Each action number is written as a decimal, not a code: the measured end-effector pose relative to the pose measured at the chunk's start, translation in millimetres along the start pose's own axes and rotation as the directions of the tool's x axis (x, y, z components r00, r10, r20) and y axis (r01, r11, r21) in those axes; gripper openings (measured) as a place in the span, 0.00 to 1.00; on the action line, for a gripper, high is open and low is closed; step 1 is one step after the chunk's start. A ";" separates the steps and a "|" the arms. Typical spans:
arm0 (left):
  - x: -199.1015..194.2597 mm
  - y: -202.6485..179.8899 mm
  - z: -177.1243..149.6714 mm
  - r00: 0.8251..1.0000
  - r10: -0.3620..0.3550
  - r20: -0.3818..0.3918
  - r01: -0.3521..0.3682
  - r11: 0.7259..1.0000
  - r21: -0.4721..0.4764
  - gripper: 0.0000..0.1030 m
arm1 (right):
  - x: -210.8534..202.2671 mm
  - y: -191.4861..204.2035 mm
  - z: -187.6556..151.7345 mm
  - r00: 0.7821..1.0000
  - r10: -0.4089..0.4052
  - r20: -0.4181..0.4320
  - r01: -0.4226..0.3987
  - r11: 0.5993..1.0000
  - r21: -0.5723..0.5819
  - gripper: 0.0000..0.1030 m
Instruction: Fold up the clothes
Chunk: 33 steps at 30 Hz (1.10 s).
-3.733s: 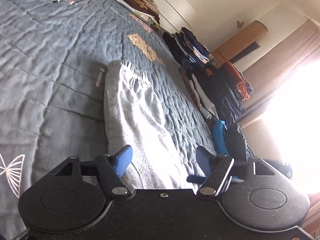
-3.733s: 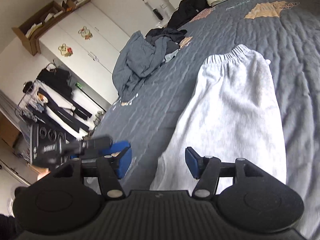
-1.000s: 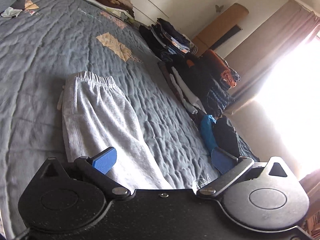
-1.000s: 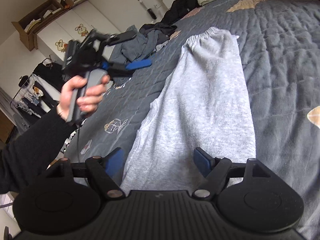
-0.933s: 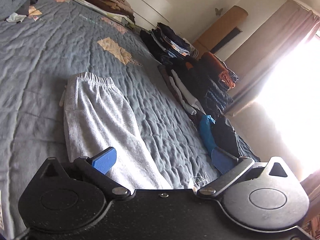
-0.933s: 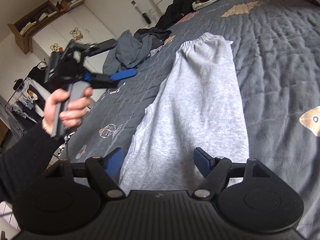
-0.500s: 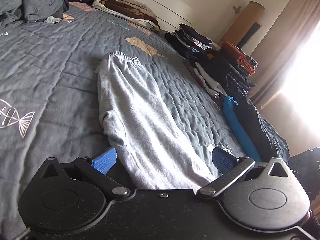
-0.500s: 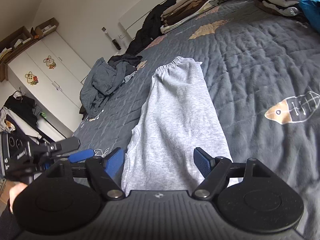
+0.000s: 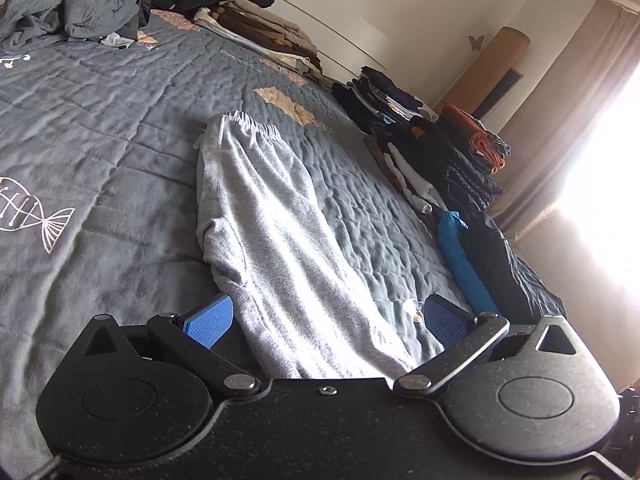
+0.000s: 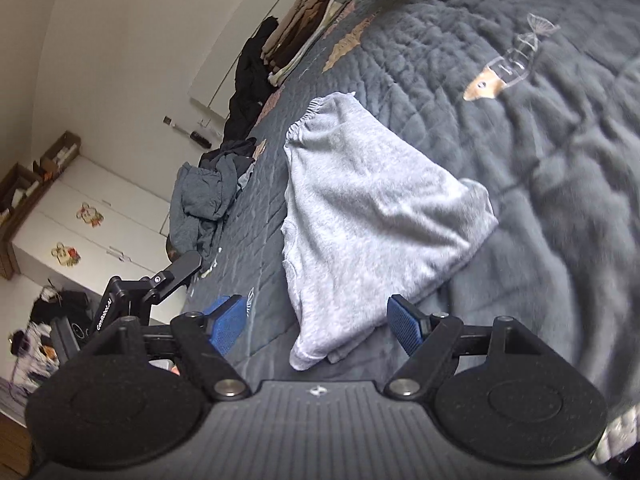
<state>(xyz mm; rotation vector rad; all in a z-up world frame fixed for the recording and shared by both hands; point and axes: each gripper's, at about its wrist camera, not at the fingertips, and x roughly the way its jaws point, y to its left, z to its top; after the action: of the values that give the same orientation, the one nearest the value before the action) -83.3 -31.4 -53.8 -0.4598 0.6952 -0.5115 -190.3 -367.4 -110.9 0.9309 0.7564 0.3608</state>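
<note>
Both pairs of blue fingers stood apart, left gripper and right gripper empty. I counted one pair of grey sweatpants on the quilt, lying between each gripper's fingers.

Light grey sweatpants, heathered fleece, lie flat on a dark grey quilted bedspread. Legs stacked one on the other, so the piece reads as one long strip. Elastic gathered waistband at the far end, a bit of white drawstring poking out at its left corner. Left edge shows a seam and a small pucker near mid-length. In the right wrist view the pants look wider, one corner of fabric jutting out to the right, cuff end nearest the camera, bunched and layered. Fabric mildly wrinkled, not tidy-folded.
</note>
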 end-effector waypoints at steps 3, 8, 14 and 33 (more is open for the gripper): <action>-1.8 -4.6 -1.0 1.000 -0.015 0.001 0.015 1.000 0.013 0.99 | 5.0 -11.8 -7.5 1.000 -0.012 -0.005 0.012 0.997 0.075 0.74; -4.7 -7.5 -1.4 1.000 -0.026 0.009 0.026 0.999 0.018 0.99 | 22.7 -30.3 -11.2 1.000 -0.019 0.006 0.017 0.984 0.178 0.74; -5.3 -5.6 0.3 1.000 -0.027 0.012 0.027 1.000 0.009 0.99 | 42.1 -36.5 -4.3 0.998 -0.034 0.056 0.022 0.979 0.203 0.74; -3.7 -3.9 5.7 0.999 -0.041 0.016 0.041 0.999 -0.009 0.99 | 50.8 -34.0 0.0 0.975 -0.176 0.134 0.156 0.976 0.149 0.32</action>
<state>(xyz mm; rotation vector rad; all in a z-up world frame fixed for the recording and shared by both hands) -82.9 -31.1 -46.0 -0.4874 0.6743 -0.5433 -156.4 -357.0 -160.6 1.0048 0.7252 0.0924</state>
